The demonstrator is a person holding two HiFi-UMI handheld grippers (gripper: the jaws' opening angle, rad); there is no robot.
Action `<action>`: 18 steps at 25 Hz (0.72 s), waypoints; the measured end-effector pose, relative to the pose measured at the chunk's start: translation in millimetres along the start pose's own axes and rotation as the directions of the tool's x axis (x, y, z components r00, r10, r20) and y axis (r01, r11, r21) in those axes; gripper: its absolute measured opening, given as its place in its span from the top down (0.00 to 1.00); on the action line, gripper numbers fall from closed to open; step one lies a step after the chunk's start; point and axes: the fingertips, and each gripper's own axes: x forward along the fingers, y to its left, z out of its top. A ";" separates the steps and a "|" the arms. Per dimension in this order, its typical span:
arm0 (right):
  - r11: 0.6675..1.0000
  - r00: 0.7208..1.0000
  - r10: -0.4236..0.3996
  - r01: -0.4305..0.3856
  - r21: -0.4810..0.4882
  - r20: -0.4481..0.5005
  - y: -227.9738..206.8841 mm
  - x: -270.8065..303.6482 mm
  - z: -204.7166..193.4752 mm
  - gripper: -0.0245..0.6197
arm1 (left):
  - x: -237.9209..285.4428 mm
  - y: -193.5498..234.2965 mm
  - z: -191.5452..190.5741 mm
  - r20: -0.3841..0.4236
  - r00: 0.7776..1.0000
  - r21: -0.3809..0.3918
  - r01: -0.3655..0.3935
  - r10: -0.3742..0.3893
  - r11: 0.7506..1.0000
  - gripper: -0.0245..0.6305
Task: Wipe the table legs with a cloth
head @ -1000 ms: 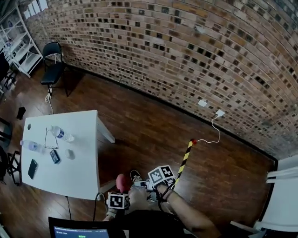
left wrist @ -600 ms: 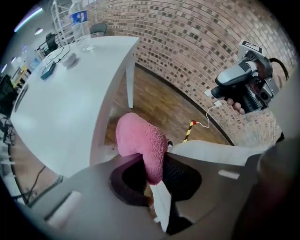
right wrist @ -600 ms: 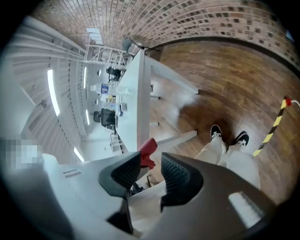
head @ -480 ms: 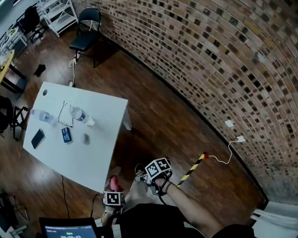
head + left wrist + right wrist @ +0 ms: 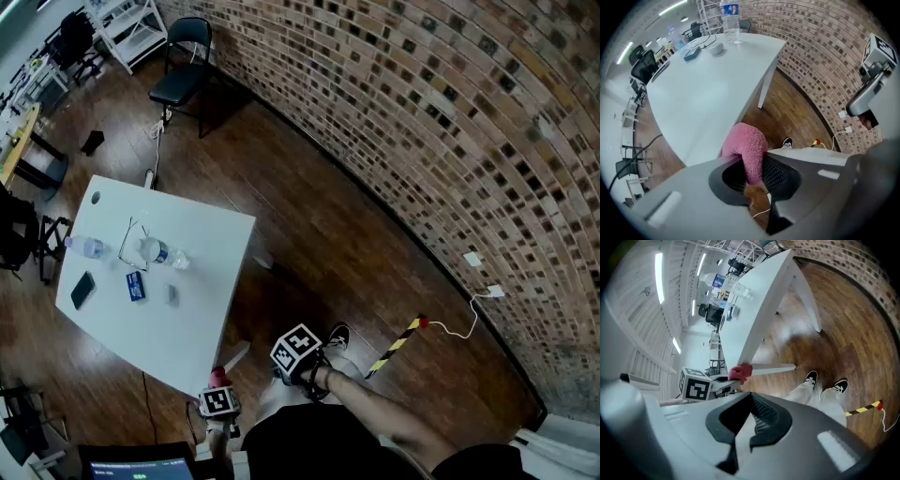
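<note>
The fluffy pink cloth (image 5: 748,149) was clamped in the left gripper (image 5: 753,181). Its jaws were pressed together on a narrow fold, and the rest bulged up and forward past the tips. In the head view the cloth (image 5: 217,377) sat just ahead of that gripper (image 5: 217,403). It was close to the slanted white leg (image 5: 235,355) at the nearest corner of the white rectangular table (image 5: 192,323), though no view showed whether it touched. From the right gripper view the cloth (image 5: 739,372) appeared up and to the left of the jaws, right at the near end of that leg (image 5: 774,368).

The right gripper (image 5: 751,422) held nothing. Its jaws were closing down to meet, tips together with only air between them. In the head view it (image 5: 298,352) hung just to the right of the left gripper, above the dark wooden floor (image 5: 319,253).

Wiping seemed about to begin, and the grip looked like the weak point. Only a thin pinch of cloth lay between the jaws, so dragging it along the leg could pull it free. The bulk also rode above the tips, so hard jaw rather than fabric might scrape the paint. A heavy push could jolt the table, and the clear plastic water bottle (image 5: 731,21) standing far ahead of the left gripper might tip. A thin dark cable (image 5: 638,149) ran along the floor left of that gripper and could snag on a low pass.
</note>
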 end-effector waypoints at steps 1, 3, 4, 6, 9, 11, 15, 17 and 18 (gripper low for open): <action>1.000 1.000 0.000 0.000 0.026 0.022 -8.8 -10.6 4.2 0.97 | 2.4 -7.3 5.9 -0.016 1.000 0.017 0.005 -0.005 1.000 0.89; 0.997 0.998 0.000 -0.005 0.079 0.062 -27.7 -32.9 10.4 0.97 | 3.6 -6.9 34.8 0.036 0.997 0.118 -0.076 0.072 0.990 0.89; 0.995 0.997 0.002 -0.010 0.098 0.077 -37.0 -43.9 12.2 0.97 | 3.6 -4.5 51.3 0.080 0.989 0.165 -0.134 0.122 0.977 0.88; 0.993 0.995 -0.001 -0.011 0.120 0.097 -56.9 -66.8 13.2 0.97 | 6.5 -16.7 73.6 0.119 0.981 0.198 -0.173 0.151 0.965 0.88; 0.991 0.991 -0.014 -0.004 0.137 0.132 -83.3 -98.8 14.1 0.97 | 5.1 -42.5 107.0 0.160 0.974 0.216 -0.194 0.161 0.957 0.89; 0.990 0.989 -0.008 -0.013 0.141 0.149 -92.1 -113.4 15.9 0.97 | 3.9 -54.8 130.1 0.193 0.968 0.223 -0.203 0.161 0.953 0.89; 0.990 0.988 0.002 -0.024 0.139 0.156 -110.6 -138.4 15.0 0.97 | 8.1 -82.7 169.6 0.207 0.967 0.213 -0.192 0.148 0.958 0.89; 0.988 0.987 0.004 -0.029 0.150 0.161 -120.6 -148.3 16.3 0.97 | 0.0 -94.1 195.5 0.235 0.958 0.218 -0.219 0.166 0.951 0.88; 0.987 0.986 0.007 -0.034 0.158 0.166 -124.4 -152.0 18.6 0.97 | -0.5 -99.4 205.4 0.239 0.957 0.216 -0.217 0.164 0.952 0.89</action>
